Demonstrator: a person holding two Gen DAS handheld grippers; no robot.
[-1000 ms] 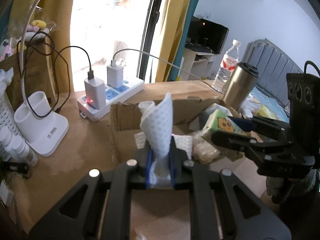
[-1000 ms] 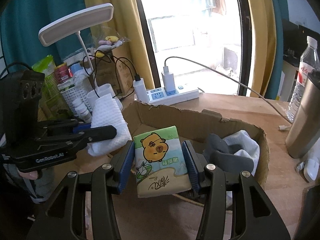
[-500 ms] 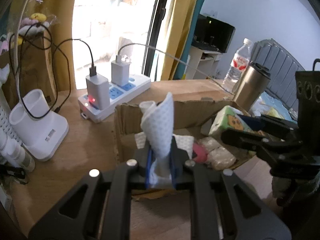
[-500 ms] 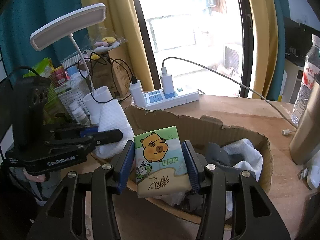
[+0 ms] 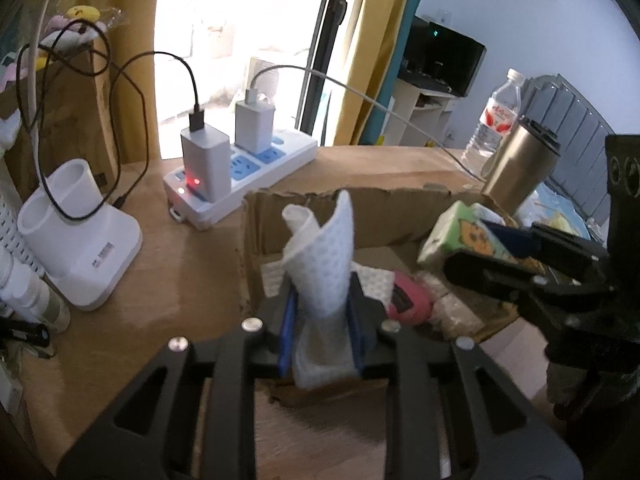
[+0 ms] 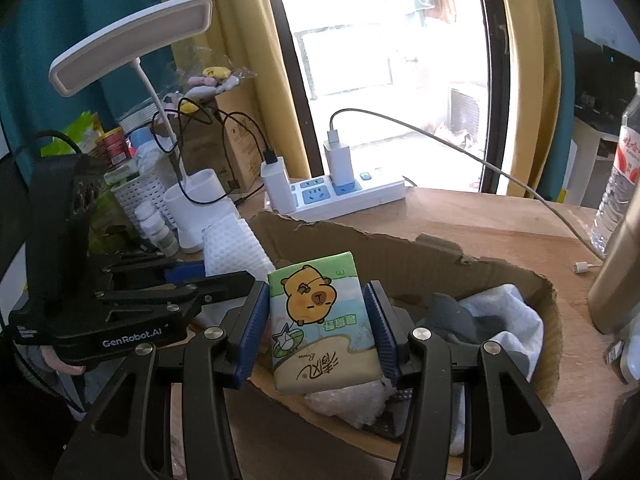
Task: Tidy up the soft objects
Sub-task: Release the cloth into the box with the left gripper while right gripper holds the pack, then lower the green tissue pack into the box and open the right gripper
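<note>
I have the left tongs (image 5: 322,332) over the near edge of the cardboard box (image 5: 360,212). Their jaws have just been opening, and the white cloth (image 5: 320,268) stands upright between the slackened pads, not yet dropped. My right tongs (image 6: 320,332) are clamped on the tissue pack (image 6: 320,320) above the box. Several soft things already lie inside; by my reckoning, both these pieces remain to be released.
</note>
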